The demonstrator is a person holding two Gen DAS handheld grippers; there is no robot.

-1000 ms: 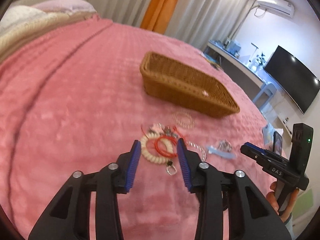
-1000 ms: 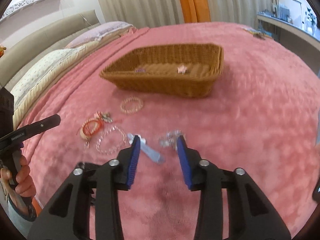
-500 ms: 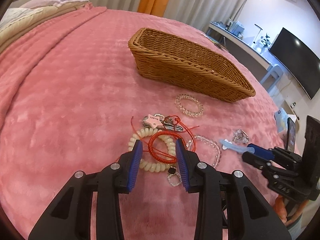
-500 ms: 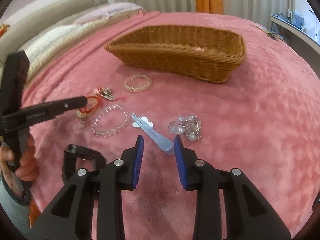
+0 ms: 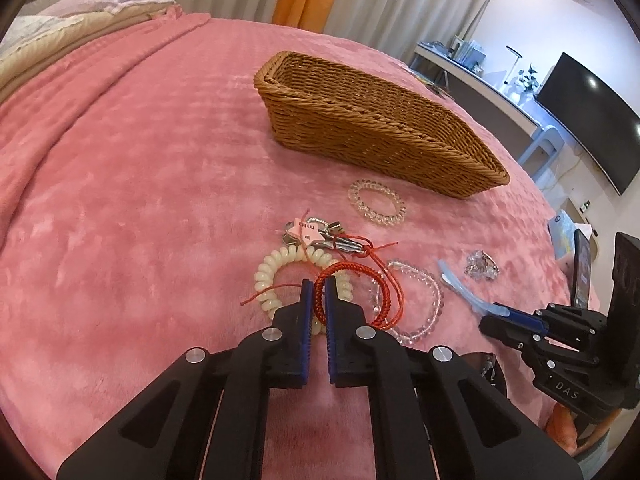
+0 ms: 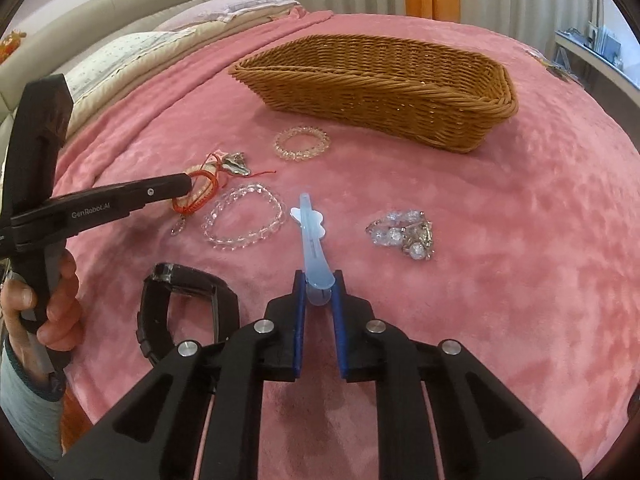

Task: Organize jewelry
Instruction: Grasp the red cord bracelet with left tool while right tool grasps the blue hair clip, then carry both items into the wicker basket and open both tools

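A wicker basket stands on the pink bedspread; it also shows in the right wrist view. My left gripper is shut on a red braided cord bracelet, which lies over a cream coil bracelet. My right gripper is shut on the end of a light blue hair clip lying on the spread. A clear bead bracelet, a clear coil hair tie, a pink star keyring with keys and a crystal cluster piece lie around them.
A black watch lies near the bed's front edge beside my right gripper. Pillows are at the far left. A desk and a TV stand beyond the bed on the right.
Both grippers moved down and forward and closed: the left one on the red cord bracelet, the right one on the blue hair clip.
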